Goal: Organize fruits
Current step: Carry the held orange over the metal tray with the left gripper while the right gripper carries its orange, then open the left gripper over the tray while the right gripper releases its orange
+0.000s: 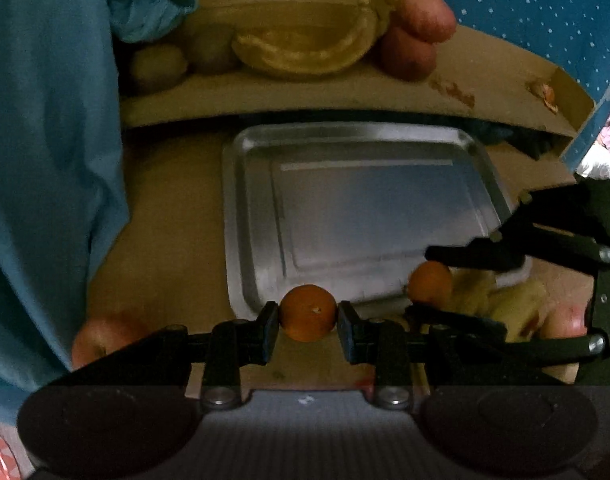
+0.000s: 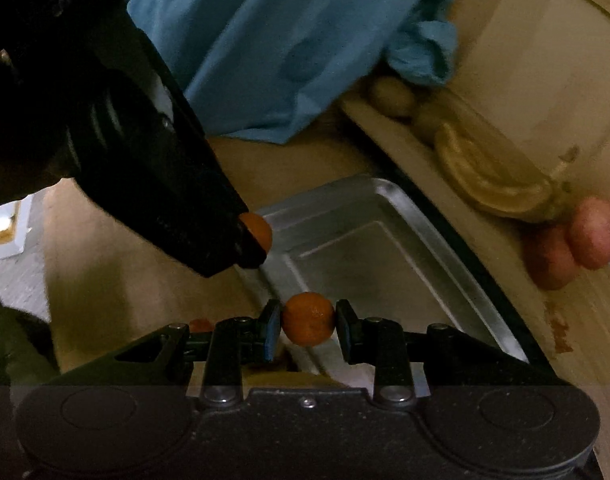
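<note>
In the left wrist view my left gripper (image 1: 308, 315) is shut on a small orange (image 1: 308, 322), held just over the near rim of a bare metal tray (image 1: 365, 208). My right gripper (image 1: 432, 285) comes in from the right, shut on a second orange (image 1: 427, 280) at the tray's near right corner. In the right wrist view that second orange (image 2: 308, 326) sits between the right gripper's (image 2: 308, 322) pads above the tray's (image 2: 385, 256) near edge. The left gripper (image 2: 254, 242) shows at upper left with its orange (image 2: 259, 230).
Behind the tray is an open cardboard box (image 1: 345, 96) holding bananas (image 1: 305, 50), kiwis (image 1: 157, 66) and apples (image 1: 417, 36). Blue cloth (image 1: 45, 160) hangs at the left. A loose apple (image 1: 95, 340) lies at lower left; more bananas (image 1: 505, 304) and an apple (image 1: 565, 320) lie at lower right.
</note>
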Available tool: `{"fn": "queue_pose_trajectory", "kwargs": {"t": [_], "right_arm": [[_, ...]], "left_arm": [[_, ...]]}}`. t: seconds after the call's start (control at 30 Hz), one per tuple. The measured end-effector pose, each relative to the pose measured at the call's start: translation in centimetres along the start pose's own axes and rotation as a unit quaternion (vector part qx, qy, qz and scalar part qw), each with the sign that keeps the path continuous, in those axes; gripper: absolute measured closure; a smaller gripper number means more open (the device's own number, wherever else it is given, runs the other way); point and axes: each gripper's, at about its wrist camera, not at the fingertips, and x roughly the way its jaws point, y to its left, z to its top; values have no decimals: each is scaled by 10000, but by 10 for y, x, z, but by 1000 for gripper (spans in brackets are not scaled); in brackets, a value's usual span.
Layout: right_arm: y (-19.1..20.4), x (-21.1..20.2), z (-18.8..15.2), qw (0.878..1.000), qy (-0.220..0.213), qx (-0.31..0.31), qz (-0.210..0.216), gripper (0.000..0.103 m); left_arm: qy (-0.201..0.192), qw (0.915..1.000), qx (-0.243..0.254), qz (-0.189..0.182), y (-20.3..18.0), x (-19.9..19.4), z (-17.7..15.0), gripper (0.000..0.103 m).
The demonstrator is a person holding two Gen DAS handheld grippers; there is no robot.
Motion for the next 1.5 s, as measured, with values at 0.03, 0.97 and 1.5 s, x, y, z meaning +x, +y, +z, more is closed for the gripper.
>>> {"fn": "queue_pose_trajectory", "kwargs": {"t": [0.03, 0.97, 1.5], "right_arm": [[-3, 2, -1, 9999, 3, 89, -86, 72], [-73, 64, -18, 9808, 680, 1606, -876, 72], [-71, 70, -23, 9797, 767, 1675, -791, 70]], "left_arm": [[-28, 10000, 3, 7, 0, 2, 5, 68], [343, 9975, 331, -515, -7, 79, 81, 68], [462, 9976, 256, -436, -15, 84, 74, 67]]}}
